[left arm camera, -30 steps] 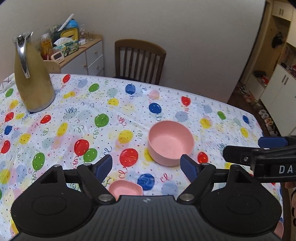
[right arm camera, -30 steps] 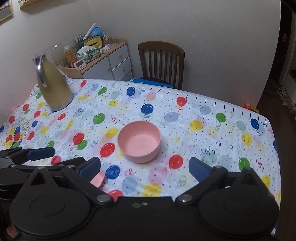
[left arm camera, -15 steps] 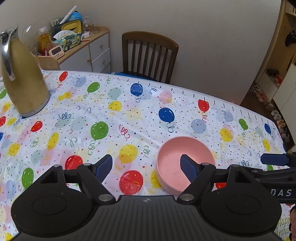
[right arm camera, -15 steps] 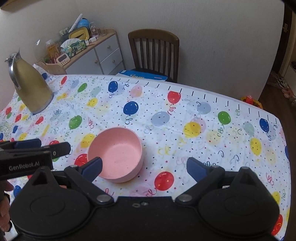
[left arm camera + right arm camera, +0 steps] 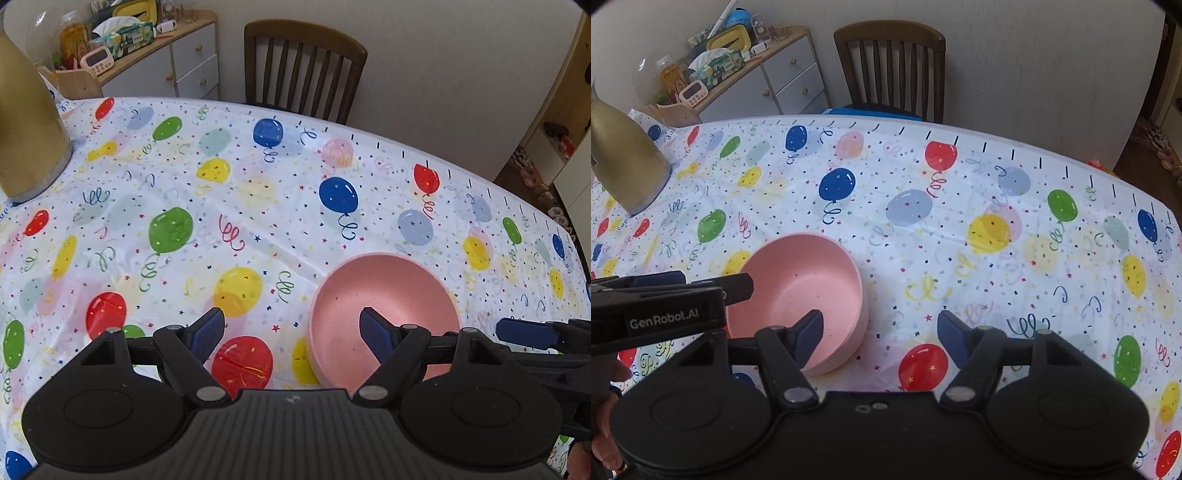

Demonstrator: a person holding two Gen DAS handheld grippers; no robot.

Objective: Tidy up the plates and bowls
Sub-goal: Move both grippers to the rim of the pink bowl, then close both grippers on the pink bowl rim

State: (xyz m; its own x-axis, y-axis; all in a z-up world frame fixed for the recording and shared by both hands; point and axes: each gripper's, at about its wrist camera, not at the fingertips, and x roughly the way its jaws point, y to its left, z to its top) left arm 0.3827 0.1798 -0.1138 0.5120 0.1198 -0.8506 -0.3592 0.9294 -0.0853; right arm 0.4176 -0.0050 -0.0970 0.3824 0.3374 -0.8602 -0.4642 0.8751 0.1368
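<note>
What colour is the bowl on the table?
Pink bowl, plainest in the right wrist view.

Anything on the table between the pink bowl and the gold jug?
No: between the bowl and the jug there is only bare balloon tablecloth; both wrist views show it.

Gold jug (image 5: 26, 122) top cut off by frame; pink bowl (image 5: 384, 314) near rim hidden behind tongs.

White lettering "GenRobot.AI" stands on the black side of the left gripper (image 5: 676, 291), seen in the right wrist view. No other text is legible; packaging on the cabinet (image 5: 768, 74) is too small to read.
</note>
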